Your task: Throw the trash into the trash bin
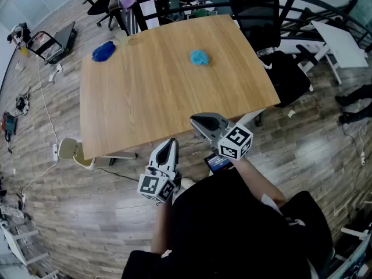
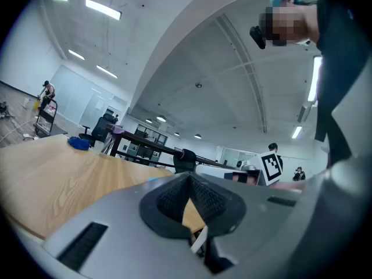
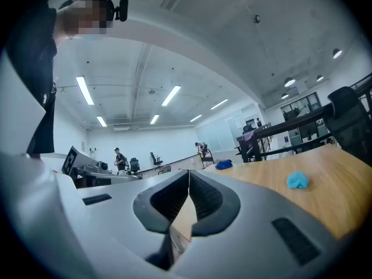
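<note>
I take the trash to be the light-blue wad, upper centre of the head view on the table, with a darker blue wad at upper left. Both look soft, light and crushable, so I'd pinch across the middle. The left gripper and right gripper, at lower centre, have their jaws closed together and hold nothing. What looks like the bin stands at lower left.

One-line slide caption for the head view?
Left gripper and right gripper, both shut, at the near edge of the wooden table; dark blue wad and light blue wad beyond.
</note>
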Available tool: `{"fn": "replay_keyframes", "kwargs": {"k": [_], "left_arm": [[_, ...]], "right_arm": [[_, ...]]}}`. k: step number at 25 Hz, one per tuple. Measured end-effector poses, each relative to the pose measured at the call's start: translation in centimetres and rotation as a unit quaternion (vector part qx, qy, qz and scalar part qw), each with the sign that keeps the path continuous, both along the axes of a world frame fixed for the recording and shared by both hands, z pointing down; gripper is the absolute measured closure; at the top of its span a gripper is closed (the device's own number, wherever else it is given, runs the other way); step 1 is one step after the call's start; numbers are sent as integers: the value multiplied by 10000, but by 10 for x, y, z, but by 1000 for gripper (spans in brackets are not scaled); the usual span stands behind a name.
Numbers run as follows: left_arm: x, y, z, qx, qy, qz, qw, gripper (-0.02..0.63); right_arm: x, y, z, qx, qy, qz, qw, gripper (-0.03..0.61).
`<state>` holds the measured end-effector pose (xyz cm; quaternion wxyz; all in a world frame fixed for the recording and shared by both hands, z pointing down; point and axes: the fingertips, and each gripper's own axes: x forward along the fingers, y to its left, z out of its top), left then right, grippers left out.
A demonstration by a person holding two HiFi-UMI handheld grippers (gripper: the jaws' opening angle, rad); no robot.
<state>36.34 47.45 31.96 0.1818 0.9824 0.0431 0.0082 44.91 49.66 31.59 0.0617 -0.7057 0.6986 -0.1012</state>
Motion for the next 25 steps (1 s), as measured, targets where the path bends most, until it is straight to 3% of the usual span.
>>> {"fn": "replay_keyframes", "kwargs": {"k": [4, 8, 13, 18, 19, 21, 25], "left_arm": [[-3, -21, 7, -173, -66, -70, 9998, 617], [14, -34, 13, -214, -107, -72, 9997, 617], [57, -61, 7, -73, -264, -200, 9994, 617], [114, -97, -5, 138, -320, -483, 9982, 617], [126, -102, -6, 188, -323, -521, 9979, 617], [147, -107, -5, 271, -375, -632, 9969, 617], [167, -110, -1, 280, -497, -885, 9944, 617]], "right_arm": [[-16, -24, 4, -122, 107, -106, 9998, 580], [11, -38, 19, -344, 97, 44, 9994, 580], [84, -59, 41, -572, 145, 182, 9981, 580], [186, -93, 65, -1000, 473, 405, 9930, 577], [208, -100, 73, -1091, 495, 421, 9919, 549], [251, -110, 94, -1363, 488, 464, 9884, 391], [339, -124, 157, -2241, 664, 692, 9698, 298]]}}
